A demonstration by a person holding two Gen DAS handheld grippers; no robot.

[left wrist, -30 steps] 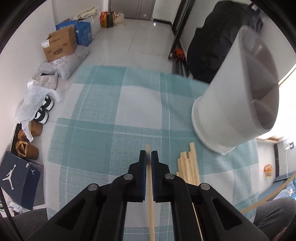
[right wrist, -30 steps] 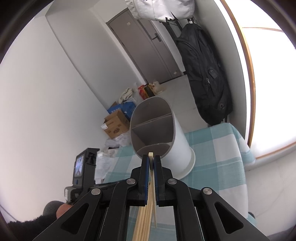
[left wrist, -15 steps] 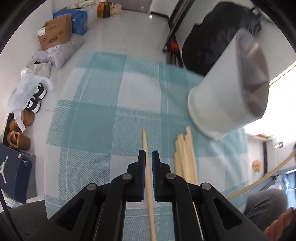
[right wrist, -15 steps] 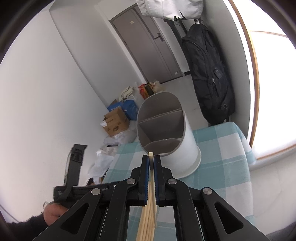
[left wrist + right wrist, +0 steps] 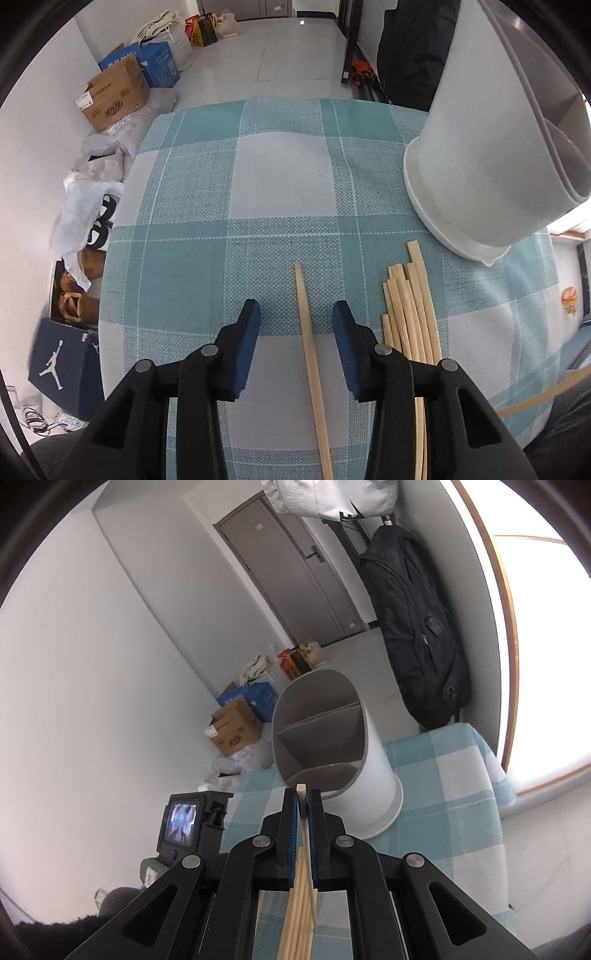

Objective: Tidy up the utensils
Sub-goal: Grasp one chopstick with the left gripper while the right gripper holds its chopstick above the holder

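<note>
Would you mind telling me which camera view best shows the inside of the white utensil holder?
The right wrist view: it looks into the white utensil holder through its open mouth, showing the divider and the compartments. The left wrist view shows mostly the holder's outer wall and base, with only a sliver of the rim and interior at the frame's edge.

One loose chopstick (image 5: 308, 343), one chopstick bundle (image 5: 408, 314), one holder (image 5: 476, 147).

Both the left claw (image 5: 295, 325) and the right claw (image 5: 303, 805) are glossy black plastic linkages with round silver rivets at the pivots, their fingers (image 5: 245, 347) faced with flat dark-blue pads.
</note>
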